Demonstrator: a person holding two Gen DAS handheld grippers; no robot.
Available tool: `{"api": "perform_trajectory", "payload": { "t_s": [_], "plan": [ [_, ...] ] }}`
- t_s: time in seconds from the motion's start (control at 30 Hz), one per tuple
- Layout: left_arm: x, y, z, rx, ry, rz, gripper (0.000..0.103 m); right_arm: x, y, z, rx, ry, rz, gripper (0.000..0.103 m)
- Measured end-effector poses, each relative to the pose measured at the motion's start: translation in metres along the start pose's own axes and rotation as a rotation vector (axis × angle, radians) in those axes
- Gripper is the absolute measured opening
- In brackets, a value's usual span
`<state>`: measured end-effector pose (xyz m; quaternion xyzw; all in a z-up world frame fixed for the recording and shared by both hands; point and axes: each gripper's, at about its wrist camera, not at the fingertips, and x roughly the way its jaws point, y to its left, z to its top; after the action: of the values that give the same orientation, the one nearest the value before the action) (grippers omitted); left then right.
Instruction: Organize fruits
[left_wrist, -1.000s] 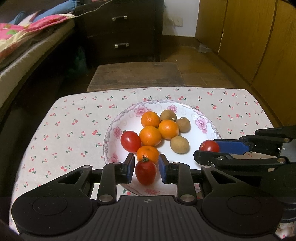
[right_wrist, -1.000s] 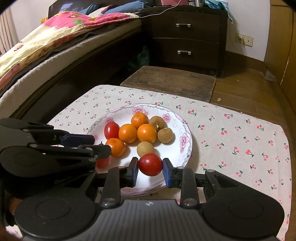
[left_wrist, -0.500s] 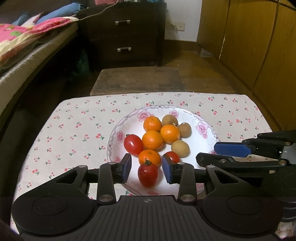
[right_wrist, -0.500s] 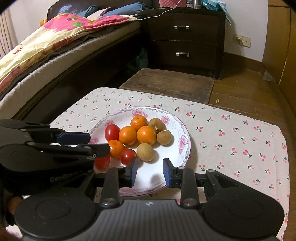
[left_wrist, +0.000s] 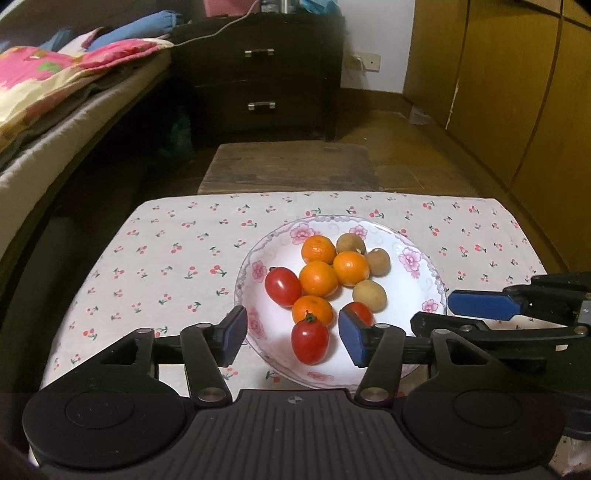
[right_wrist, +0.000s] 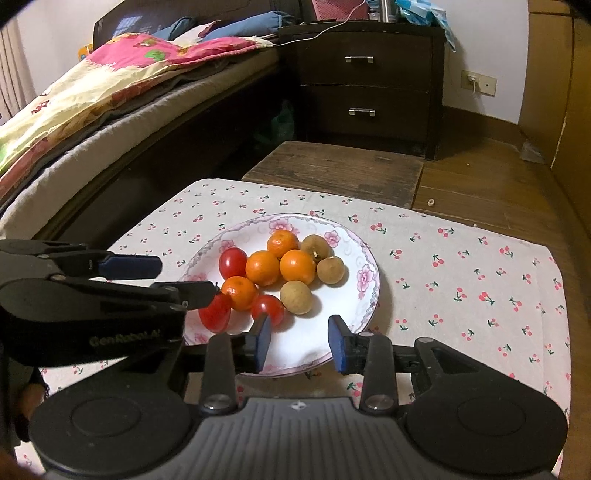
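Observation:
A white flowered plate (left_wrist: 424, 269) (right_wrist: 369, 280) on the cherry-print cloth holds several oranges (left_wrist: 318, 278) (right_wrist: 262, 267), three brown longans (left_wrist: 369, 295) (right_wrist: 296, 297) and three red tomatoes. My left gripper (left_wrist: 291, 341) is open above the plate's near rim. A stemmed tomato (left_wrist: 309, 341) lies on the plate between its fingers, untouched. My right gripper (right_wrist: 298, 343) is open and empty over the plate's near edge. A tomato (right_wrist: 267, 308) lies just beyond its left finger.
The small table (left_wrist: 166, 251) has a cherry-print cloth. A wooden stool (left_wrist: 291, 168) stands beyond it. A dark nightstand (right_wrist: 369, 88) is at the back. A bed (right_wrist: 110, 99) runs along the left. Wooden cupboards (left_wrist: 517, 92) line the right.
Both grippers opened and let their tomatoes onto the plate. Both then drew back and rose, and the jaws spread wider.

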<state>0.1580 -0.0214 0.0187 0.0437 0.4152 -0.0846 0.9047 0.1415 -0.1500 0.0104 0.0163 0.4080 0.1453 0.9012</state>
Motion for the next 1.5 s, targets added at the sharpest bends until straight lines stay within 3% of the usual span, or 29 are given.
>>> {"api": "perform_trajectory", "payload": {
  "t_s": [0.33,0.57,0.83,1.5],
  "plan": [
    [-0.014,0.007,-0.007,-0.033,-0.017,0.042,0.084,-0.014,0.001,-0.010,0.034,-0.004,-0.003,0.040],
    [-0.022,0.009,-0.017,-0.054,-0.018,0.070,0.087,-0.028,0.002,-0.020,0.056,-0.007,-0.011,0.043],
    [-0.033,0.006,-0.034,-0.051,-0.006,0.138,0.101,-0.045,0.006,-0.034,0.075,-0.003,-0.017,0.044],
    [-0.068,0.002,-0.070,-0.063,-0.015,0.141,0.103,-0.083,0.019,-0.071,0.112,-0.009,-0.011,0.048]
  ]
}}
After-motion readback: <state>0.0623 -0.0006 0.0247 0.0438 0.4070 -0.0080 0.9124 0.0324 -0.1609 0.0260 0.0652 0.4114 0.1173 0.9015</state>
